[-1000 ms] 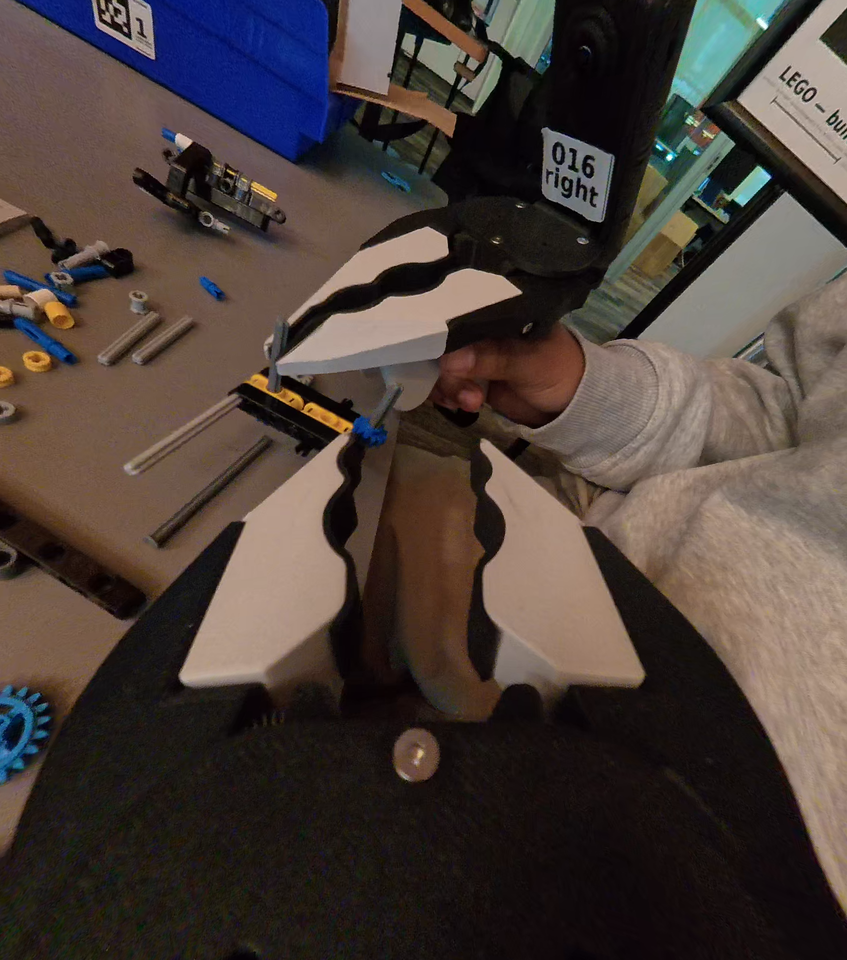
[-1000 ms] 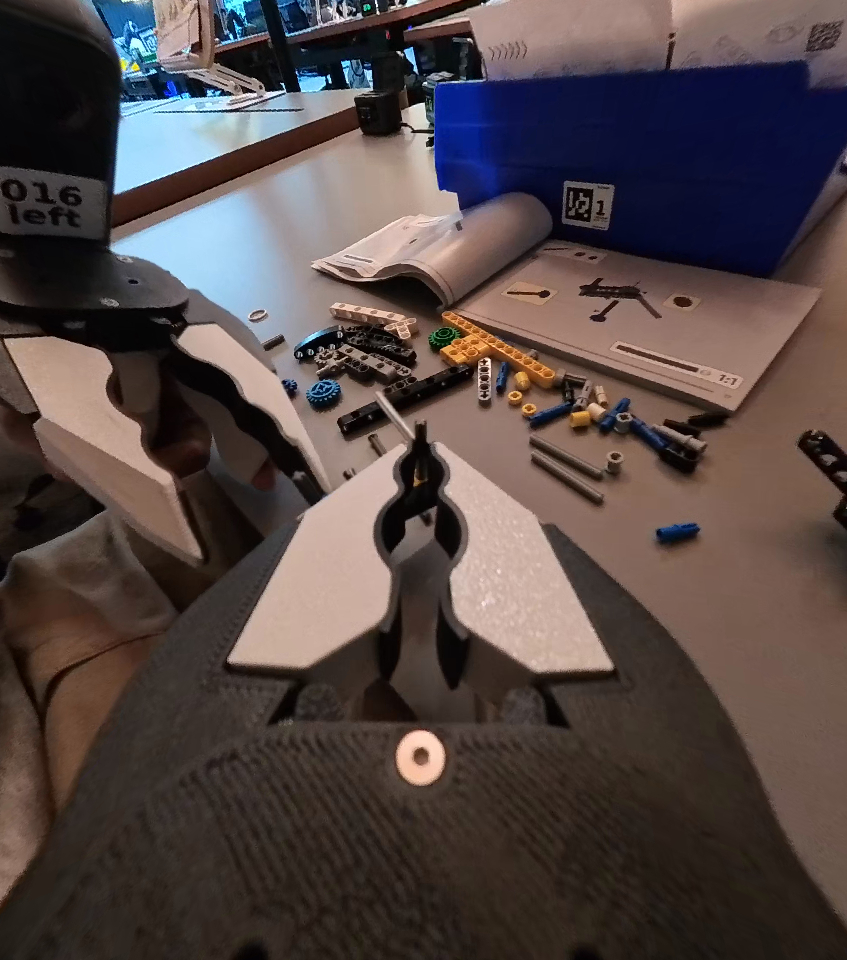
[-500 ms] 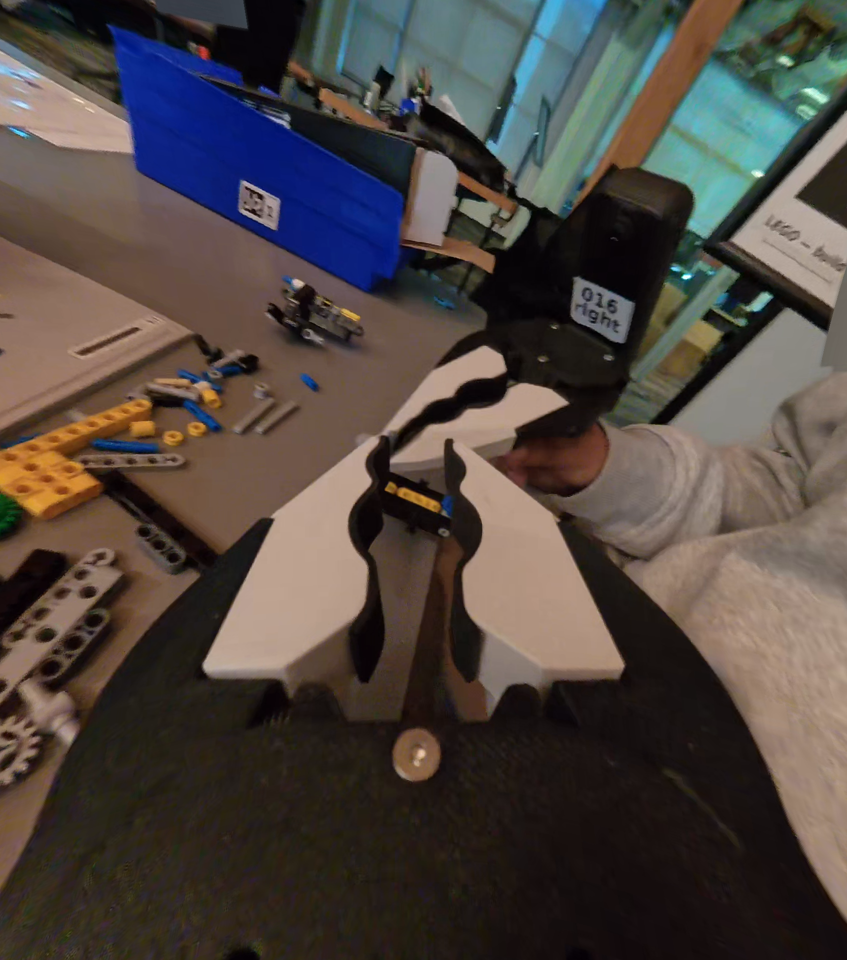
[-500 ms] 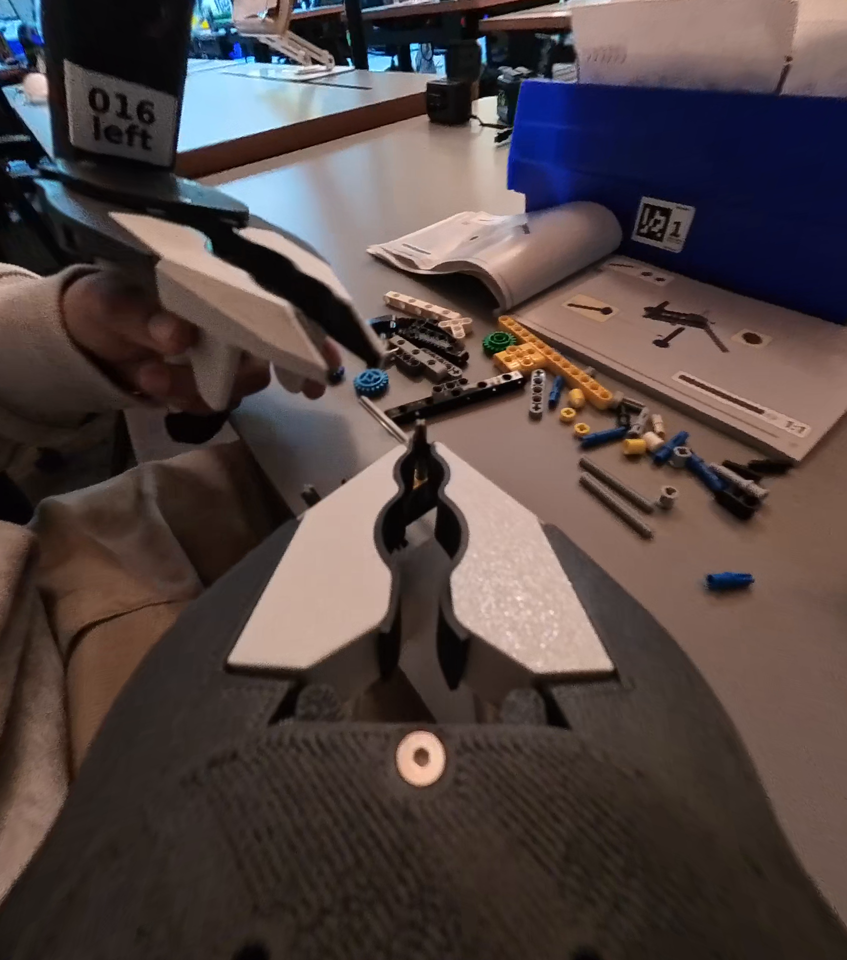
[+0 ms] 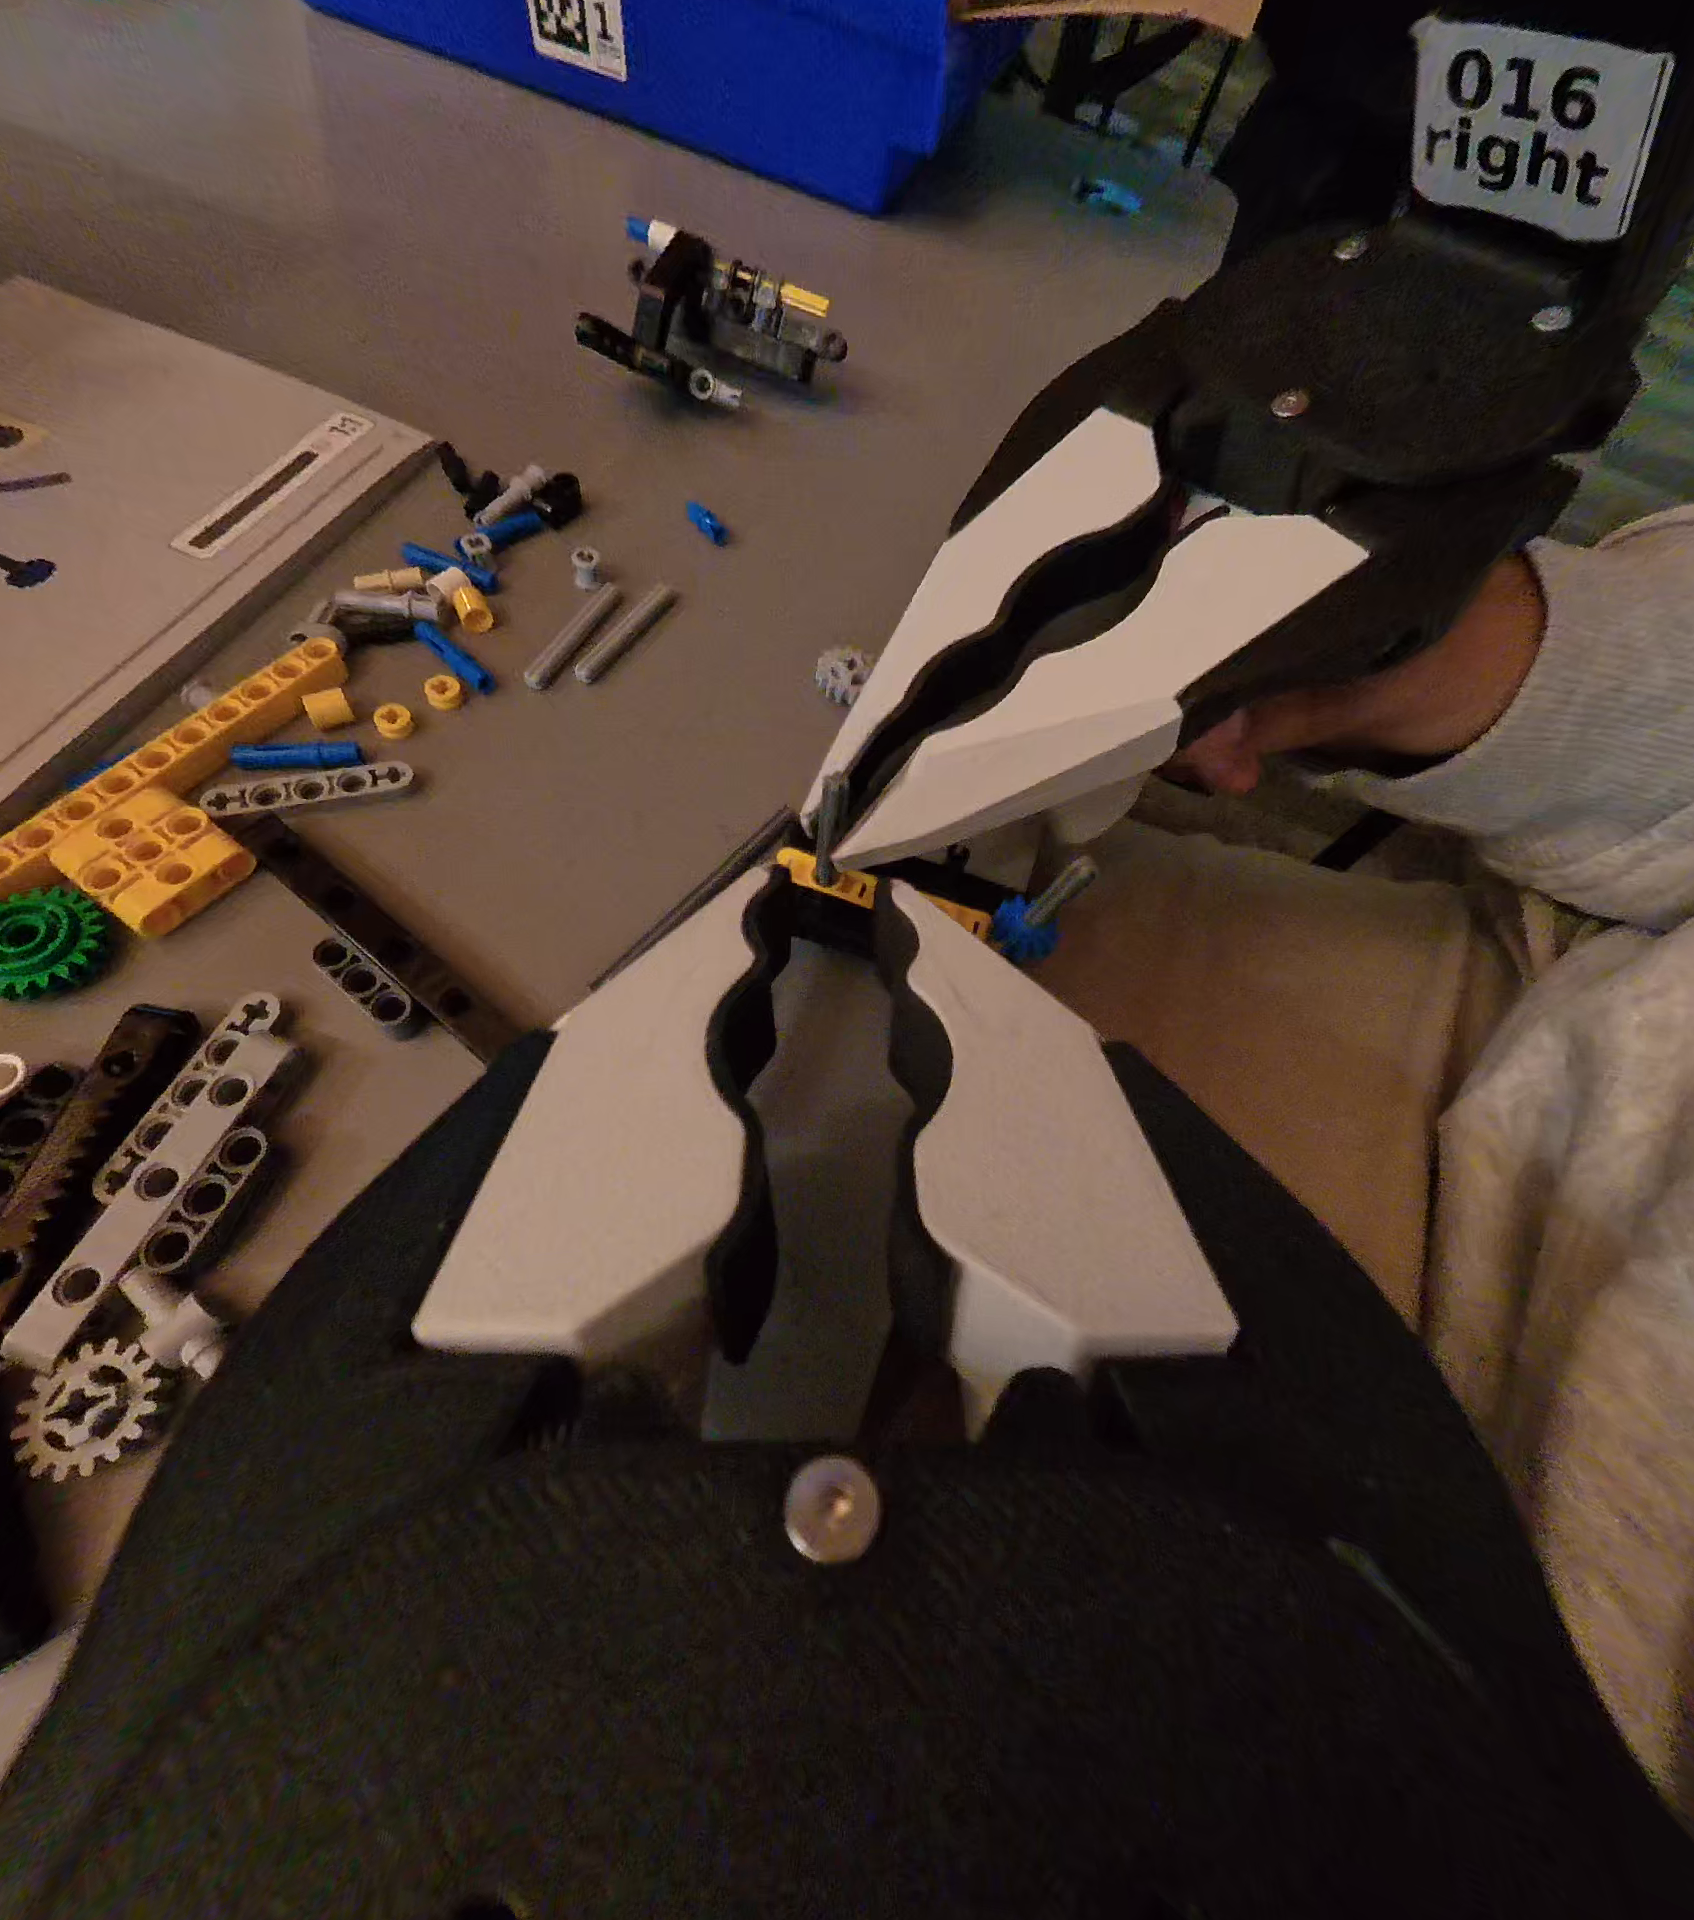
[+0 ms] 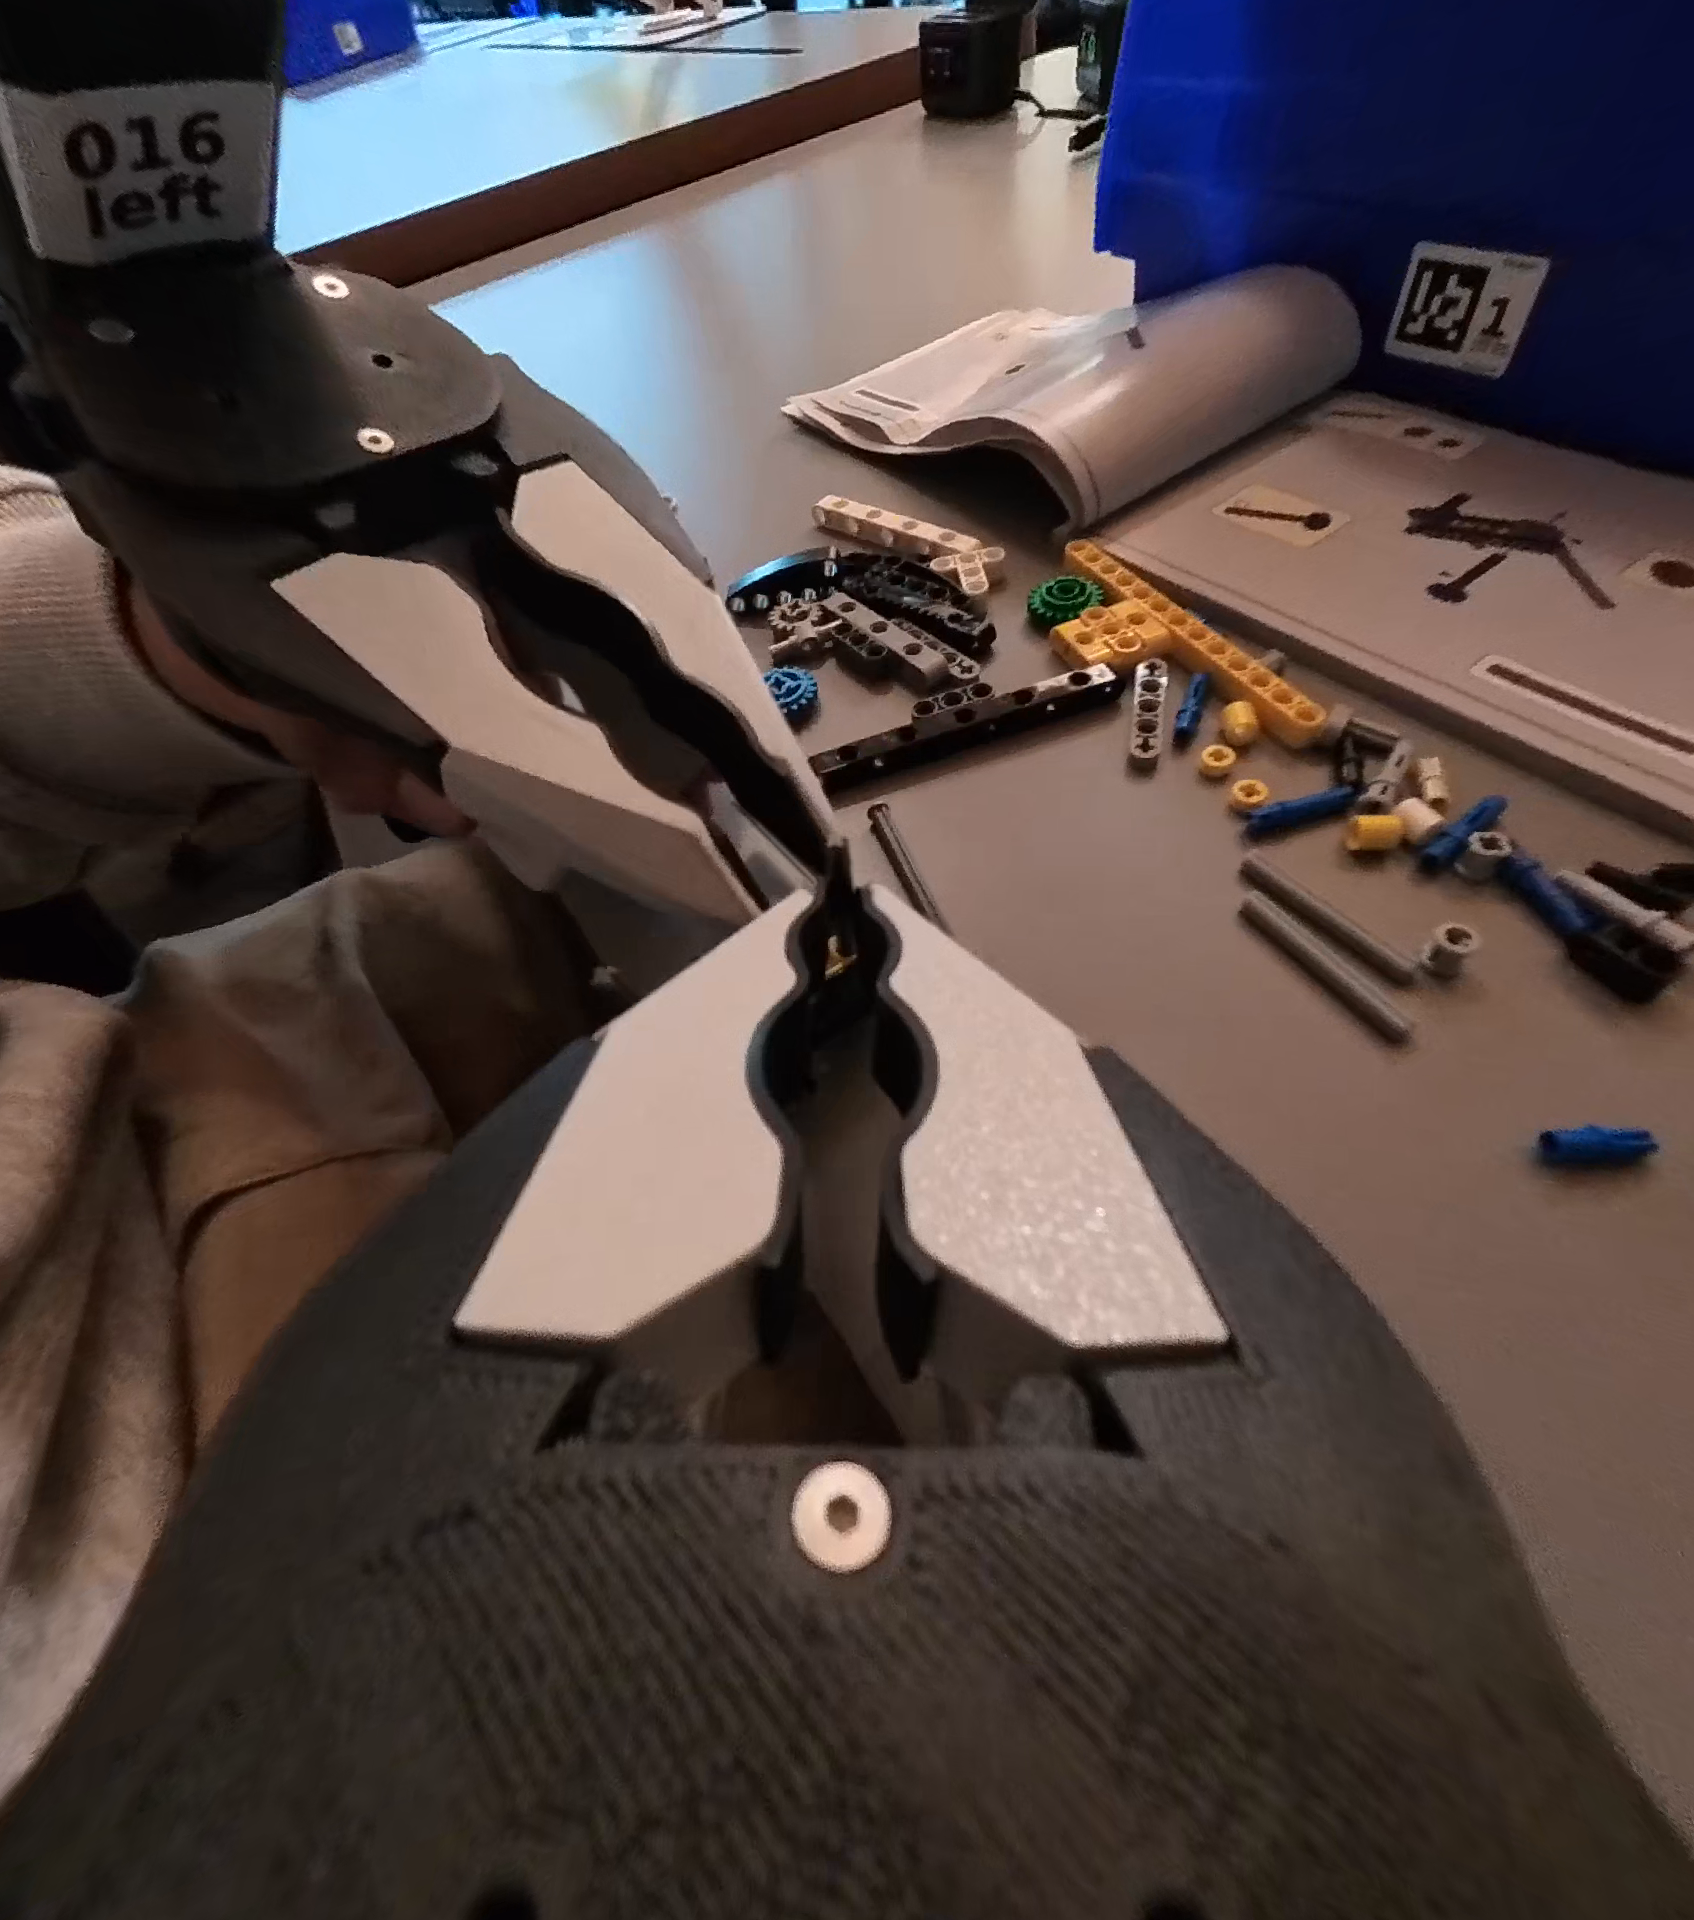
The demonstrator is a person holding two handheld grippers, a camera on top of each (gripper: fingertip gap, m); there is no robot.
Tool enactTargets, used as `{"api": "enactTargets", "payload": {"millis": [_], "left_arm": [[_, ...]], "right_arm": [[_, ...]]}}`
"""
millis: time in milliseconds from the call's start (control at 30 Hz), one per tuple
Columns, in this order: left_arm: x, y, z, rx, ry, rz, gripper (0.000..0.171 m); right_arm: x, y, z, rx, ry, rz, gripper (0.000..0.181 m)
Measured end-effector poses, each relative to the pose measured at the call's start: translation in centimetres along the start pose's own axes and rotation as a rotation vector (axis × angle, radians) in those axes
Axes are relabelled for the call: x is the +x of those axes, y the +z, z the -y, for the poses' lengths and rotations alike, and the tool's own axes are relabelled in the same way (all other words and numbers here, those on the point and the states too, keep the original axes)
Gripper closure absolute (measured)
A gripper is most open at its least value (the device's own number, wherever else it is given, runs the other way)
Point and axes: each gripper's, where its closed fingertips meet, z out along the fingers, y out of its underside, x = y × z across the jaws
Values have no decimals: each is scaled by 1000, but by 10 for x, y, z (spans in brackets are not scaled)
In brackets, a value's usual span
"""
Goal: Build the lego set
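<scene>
Yellow-black studded beam (image 5: 827,902) lies crosswise in my left gripper (image 5: 827,914), jaws clamped; right gripper (image 5: 832,831) jaws pinch thin grey axle (image 5: 830,821) upright.

Grey table (image 5: 407,208) strewn with loose Lego parts (image 5: 427,623), instruction booklet (image 6: 1549,623), blue bin (image 6: 1445,156).

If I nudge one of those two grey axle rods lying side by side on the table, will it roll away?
Probably. The grey axle rods look thin, straight and stiff, lying flat on the smooth table, so a sideways push could roll one. They look light; jaws might flick one aside.
</scene>
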Motion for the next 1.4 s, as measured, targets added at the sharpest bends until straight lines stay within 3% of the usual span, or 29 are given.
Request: {"api": "enactTargets", "payload": {"millis": [533, 1000, 1400], "left_arm": [[-1, -3, 4, 34, -83, -57, 159], [-1, 1, 7, 55, -71, -18, 168], [1, 2, 11, 76, -43, 1, 169]], "right_arm": [[-1, -8, 0, -26, -93, 8, 163], [-7, -6, 16, 16, -54, -4, 169], [3, -14, 11, -6, -40, -19, 171]]}}
